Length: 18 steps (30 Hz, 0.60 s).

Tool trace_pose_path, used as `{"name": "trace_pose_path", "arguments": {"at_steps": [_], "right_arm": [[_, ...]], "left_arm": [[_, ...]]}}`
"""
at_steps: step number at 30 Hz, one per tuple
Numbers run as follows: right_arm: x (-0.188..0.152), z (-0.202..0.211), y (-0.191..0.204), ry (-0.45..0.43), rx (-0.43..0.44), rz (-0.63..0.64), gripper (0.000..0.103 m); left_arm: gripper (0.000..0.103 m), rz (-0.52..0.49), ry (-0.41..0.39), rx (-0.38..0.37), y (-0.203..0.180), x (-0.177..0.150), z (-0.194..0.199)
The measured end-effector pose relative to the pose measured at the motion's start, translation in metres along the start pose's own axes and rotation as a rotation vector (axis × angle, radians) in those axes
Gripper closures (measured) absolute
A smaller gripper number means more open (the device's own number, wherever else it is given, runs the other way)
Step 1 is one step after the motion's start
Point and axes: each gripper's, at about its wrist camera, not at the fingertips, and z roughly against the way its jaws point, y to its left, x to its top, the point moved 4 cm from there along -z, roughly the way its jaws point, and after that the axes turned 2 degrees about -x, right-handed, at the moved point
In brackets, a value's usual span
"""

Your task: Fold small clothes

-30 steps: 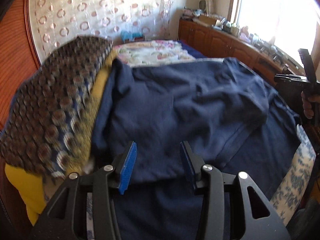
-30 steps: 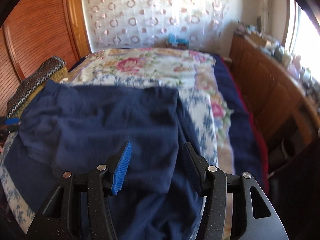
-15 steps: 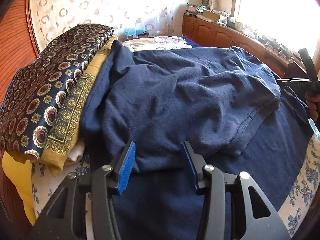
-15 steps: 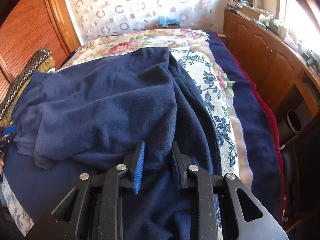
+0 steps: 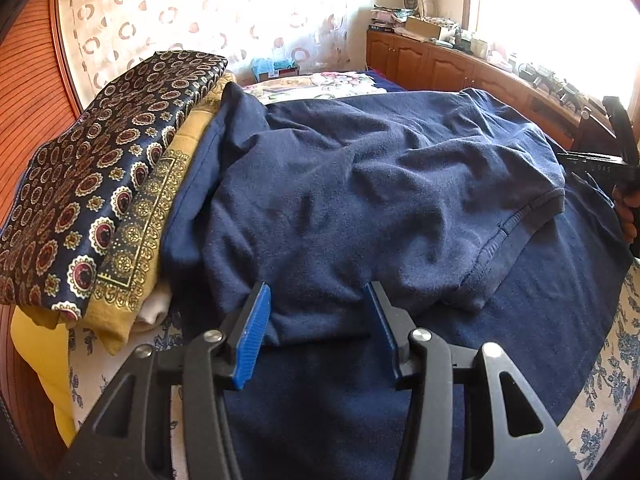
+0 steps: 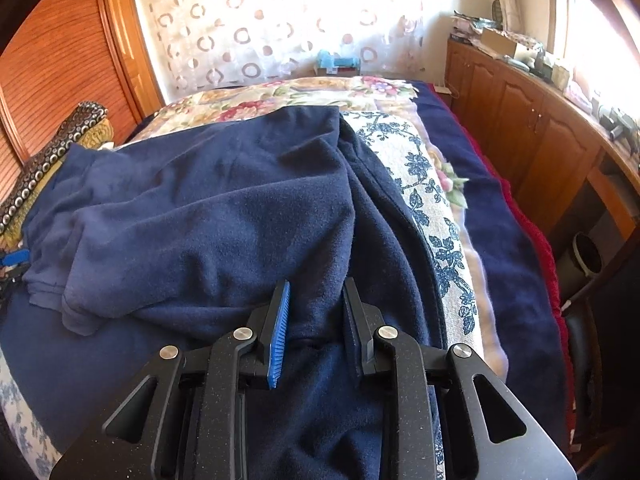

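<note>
A navy blue fleece garment point(image 5: 360, 200) lies folded over itself on the bed, its hemmed sleeve end point(image 5: 516, 232) on top at the right. My left gripper point(image 5: 316, 308) is open, its jaws straddling the folded near edge. In the right wrist view the same garment point(image 6: 208, 216) spreads across the bed. My right gripper point(image 6: 314, 304) is open, jaws partly closed in, with a ridge of the fabric between them. The right gripper also shows at the right edge of the left wrist view point(image 5: 616, 168).
A stack of folded clothes point(image 5: 100, 184), patterned dark blue on mustard yellow, sits at the left beside the wooden headboard point(image 6: 60, 60). The floral bedspread point(image 6: 432, 200) shows past the garment. Wooden cabinets point(image 6: 520, 128) with clutter run along the right wall under the window.
Both grippers have come down and forward onto the garment. The right gripper's jaws have narrowed from wide open around a ridge of fabric. The left gripper has stayed open.
</note>
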Motion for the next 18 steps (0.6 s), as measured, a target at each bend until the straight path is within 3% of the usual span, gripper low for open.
{"name": "trace_pose_path", "arguments": {"at_steps": [7, 14, 18], "right_arm": [[-0.001, 0.001, 0.001, -0.002, 0.007, -0.007, 0.080], [-0.001, 0.000, 0.004, -0.002, -0.023, 0.016, 0.080], [-0.001, -0.001, 0.006, -0.003, -0.032, 0.022, 0.079]], "left_arm": [[0.054, -0.047, -0.015, 0.107, -0.013, 0.000, 0.003], [0.058, 0.133, -0.111, 0.036, 0.008, -0.010, 0.043], [0.062, 0.190, -0.109, 0.017, 0.022, -0.018, 0.049]]}}
